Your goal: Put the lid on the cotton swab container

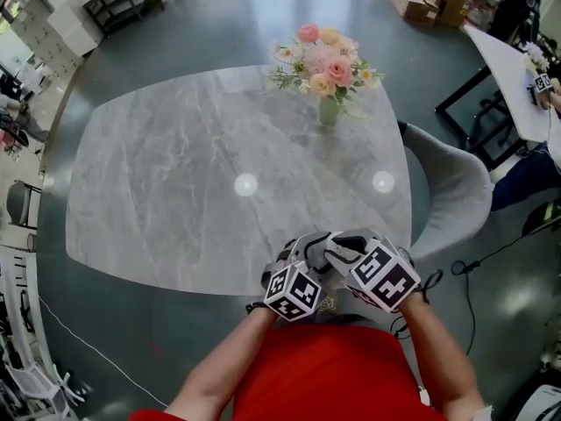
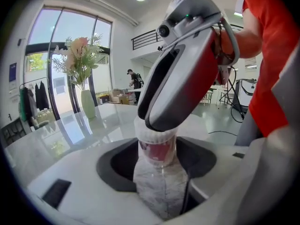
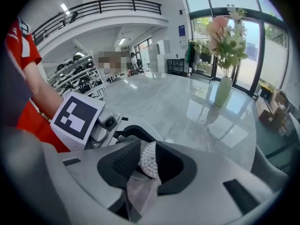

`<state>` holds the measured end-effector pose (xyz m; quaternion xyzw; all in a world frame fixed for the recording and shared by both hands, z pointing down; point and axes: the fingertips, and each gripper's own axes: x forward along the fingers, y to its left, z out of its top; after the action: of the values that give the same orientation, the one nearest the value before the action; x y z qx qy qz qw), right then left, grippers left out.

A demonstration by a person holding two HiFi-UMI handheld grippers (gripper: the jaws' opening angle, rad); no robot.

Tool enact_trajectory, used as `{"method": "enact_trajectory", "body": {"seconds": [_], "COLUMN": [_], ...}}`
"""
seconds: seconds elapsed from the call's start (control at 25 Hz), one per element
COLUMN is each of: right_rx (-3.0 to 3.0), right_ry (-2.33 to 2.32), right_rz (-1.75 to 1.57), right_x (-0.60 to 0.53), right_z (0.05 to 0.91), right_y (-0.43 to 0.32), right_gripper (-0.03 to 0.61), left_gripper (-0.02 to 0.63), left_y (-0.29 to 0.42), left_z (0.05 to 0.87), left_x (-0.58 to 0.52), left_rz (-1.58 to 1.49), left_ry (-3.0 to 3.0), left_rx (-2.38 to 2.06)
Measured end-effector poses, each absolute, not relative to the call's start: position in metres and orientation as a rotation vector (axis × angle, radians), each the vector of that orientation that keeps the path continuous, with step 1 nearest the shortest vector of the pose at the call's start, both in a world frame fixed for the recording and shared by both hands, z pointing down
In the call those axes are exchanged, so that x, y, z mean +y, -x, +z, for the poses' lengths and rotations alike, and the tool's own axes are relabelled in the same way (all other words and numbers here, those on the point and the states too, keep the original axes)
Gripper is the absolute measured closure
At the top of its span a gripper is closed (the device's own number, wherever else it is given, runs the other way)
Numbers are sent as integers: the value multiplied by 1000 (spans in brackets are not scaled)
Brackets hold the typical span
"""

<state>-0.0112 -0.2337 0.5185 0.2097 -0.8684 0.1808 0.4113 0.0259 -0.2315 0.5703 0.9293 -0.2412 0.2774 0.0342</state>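
Observation:
A clear cotton swab container (image 2: 157, 153) with a red label stands upright between the jaws of my left gripper (image 2: 157, 168), which is shut on its body. A frosted lid (image 2: 157, 136) sits on its top. My right gripper (image 2: 158, 125) reaches down over it from above and is shut on that lid. In the right gripper view the white swab heads show through the lid (image 3: 149, 159) between the jaws of the right gripper (image 3: 150, 167). In the head view the left gripper (image 1: 308, 251) and the right gripper (image 1: 349, 251) meet at the table's near edge and hide the container.
A grey marble table (image 1: 193, 165) stretches ahead. A vase of pink flowers (image 1: 326, 68) stands at its far right side. A grey chair (image 1: 447, 191) is at the table's right edge. The person's red shirt (image 1: 333, 375) is just behind the grippers.

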Motion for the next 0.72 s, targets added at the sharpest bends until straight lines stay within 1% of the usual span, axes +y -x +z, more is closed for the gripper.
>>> {"method": "enact_trajectory", "body": {"seconds": [0.04, 0.2, 0.4, 0.52, 0.72], "right_rx": [-2212, -2317, -2526, -2673, -2802], "right_ry": [-533, -558, -664, -784, -1036], "right_rz": [455, 462, 553, 499, 338], "right_x": [-234, -232, -236, -245, -252], "right_z": [518, 511, 478, 447, 398], "right_y": [9, 1, -12, -28, -65], "right_gripper": [456, 456, 456, 457, 457], "left_gripper": [333, 330, 330, 330, 330], "left_y": [-25, -19, -7, 4, 18], "left_z": [568, 557, 535, 501, 423], "left_x": [-231, -229, -222, -221, -229], "left_rz": [827, 728, 660, 528, 243], "left_ry": [-2862, -2864, -2870, -2888, -2863], "left_rx": [-748, -767, -798, -862, -988]}}
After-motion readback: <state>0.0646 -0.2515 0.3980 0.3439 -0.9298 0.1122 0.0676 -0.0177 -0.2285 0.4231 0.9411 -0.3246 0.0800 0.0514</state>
